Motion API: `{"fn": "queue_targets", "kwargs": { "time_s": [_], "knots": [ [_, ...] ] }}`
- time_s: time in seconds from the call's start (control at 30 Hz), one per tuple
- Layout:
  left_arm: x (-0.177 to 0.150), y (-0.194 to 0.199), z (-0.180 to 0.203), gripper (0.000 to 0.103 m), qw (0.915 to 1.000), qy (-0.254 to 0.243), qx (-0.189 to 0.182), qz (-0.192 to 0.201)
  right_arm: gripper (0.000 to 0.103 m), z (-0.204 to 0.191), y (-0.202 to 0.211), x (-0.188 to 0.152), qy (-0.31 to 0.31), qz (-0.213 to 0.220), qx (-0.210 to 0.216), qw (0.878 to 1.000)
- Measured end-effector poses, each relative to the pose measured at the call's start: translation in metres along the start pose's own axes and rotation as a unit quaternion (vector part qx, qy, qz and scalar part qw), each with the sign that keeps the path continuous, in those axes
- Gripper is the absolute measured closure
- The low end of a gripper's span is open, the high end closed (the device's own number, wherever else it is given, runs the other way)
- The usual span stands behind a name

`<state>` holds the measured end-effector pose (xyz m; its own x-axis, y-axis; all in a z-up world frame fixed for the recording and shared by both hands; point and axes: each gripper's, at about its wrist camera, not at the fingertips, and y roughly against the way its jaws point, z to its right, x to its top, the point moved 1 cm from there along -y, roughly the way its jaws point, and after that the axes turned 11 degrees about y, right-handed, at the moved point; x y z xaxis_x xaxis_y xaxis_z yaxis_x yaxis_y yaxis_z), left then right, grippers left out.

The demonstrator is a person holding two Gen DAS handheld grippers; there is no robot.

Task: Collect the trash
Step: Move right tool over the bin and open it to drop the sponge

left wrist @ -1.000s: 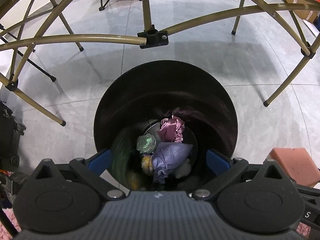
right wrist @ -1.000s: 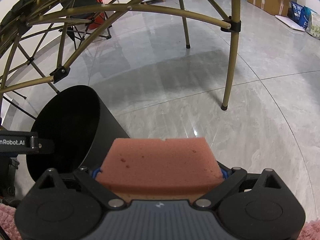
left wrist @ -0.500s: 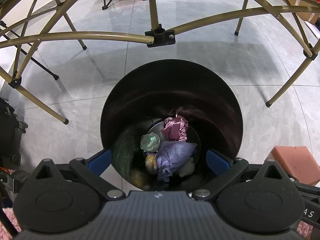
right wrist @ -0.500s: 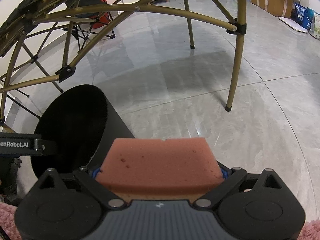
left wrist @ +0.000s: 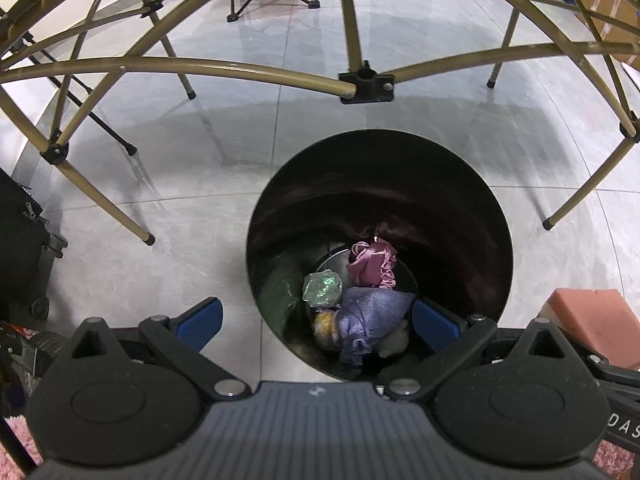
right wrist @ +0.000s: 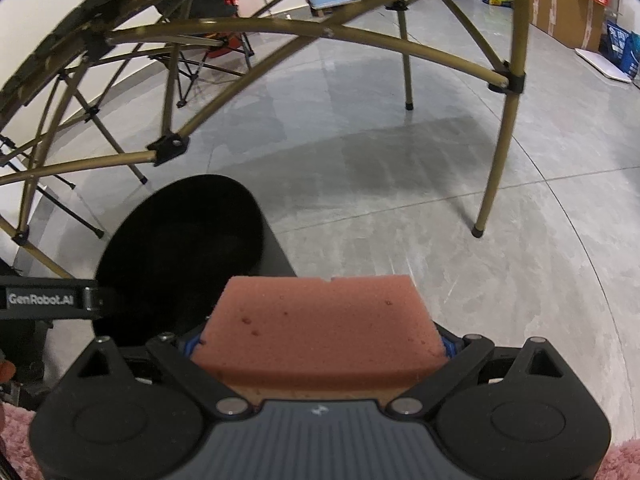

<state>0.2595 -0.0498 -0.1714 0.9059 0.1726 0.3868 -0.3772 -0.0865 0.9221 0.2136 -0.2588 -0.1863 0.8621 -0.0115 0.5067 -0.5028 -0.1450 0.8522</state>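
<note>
Grey tile floor point(right wrist: 400, 200), speckled pink sponge point(right wrist: 320, 320) in right tool point(right wrist: 320, 346)

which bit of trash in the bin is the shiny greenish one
The crumpled foil wad, on the left of the pile in the black bin. It glints green-silver; the pink cloth and purple cloth beside it are matte.

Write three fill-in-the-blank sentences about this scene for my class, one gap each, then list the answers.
1. The right gripper is shut on a pink ____.
2. The left gripper is ____, with nothing between its blue pads.
3. The purple cloth lies inside the black ____.
4. In the right wrist view, the sponge is to the ____ of the bin.

Answers: sponge; open; bin; right
</note>
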Motion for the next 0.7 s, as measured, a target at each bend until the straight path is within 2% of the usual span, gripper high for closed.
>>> {"fn": "queue_targets", "kwargs": {
  "time_s": [0.3,0.7],
  "knots": [
    [0.002,0.006,-0.024,0.0,0.9997,0.021,0.002,0.009,0.005,-0.03,0.007,0.014,0.018,0.013,0.017,1.0],
    [0.006,0.008,-0.074,0.0,0.9977,0.065,0.016,0.013,0.005,-0.071,0.005,0.033,0.043,0.02,0.039,0.998]
  ]
}}
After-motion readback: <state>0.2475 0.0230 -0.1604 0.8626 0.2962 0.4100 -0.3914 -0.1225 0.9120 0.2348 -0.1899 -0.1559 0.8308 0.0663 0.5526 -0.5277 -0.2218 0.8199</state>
